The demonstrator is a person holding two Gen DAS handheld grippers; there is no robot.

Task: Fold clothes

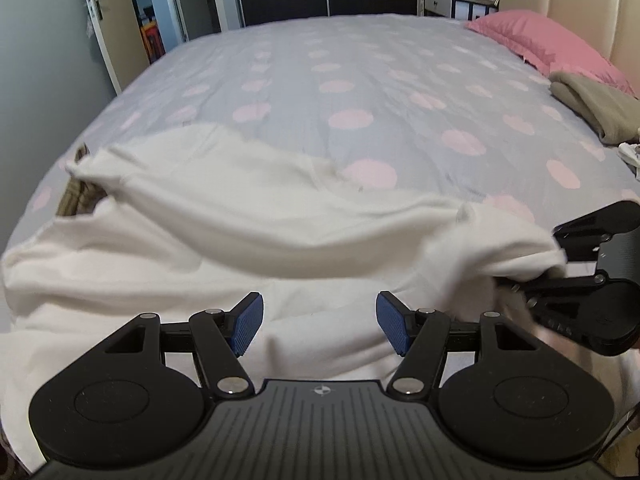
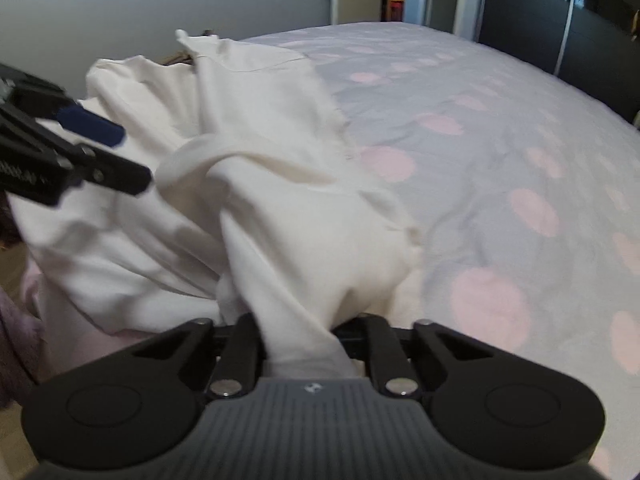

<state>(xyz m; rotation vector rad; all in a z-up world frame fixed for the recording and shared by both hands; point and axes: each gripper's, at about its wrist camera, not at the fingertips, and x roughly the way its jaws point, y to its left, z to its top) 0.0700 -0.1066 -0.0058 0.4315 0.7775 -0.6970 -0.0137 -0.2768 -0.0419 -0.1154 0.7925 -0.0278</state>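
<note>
White garment (image 2: 280, 200) pinched in right claw (image 2: 304, 344), pads hidden; left claw (image 1: 320, 322) spread.

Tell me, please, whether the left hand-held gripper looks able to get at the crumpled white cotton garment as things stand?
Probably yes: the left hand-held gripper is open just above the crumpled white cotton garment, with nothing between them. The right hand-held gripper already pinches another part of it, off to one side.
</note>
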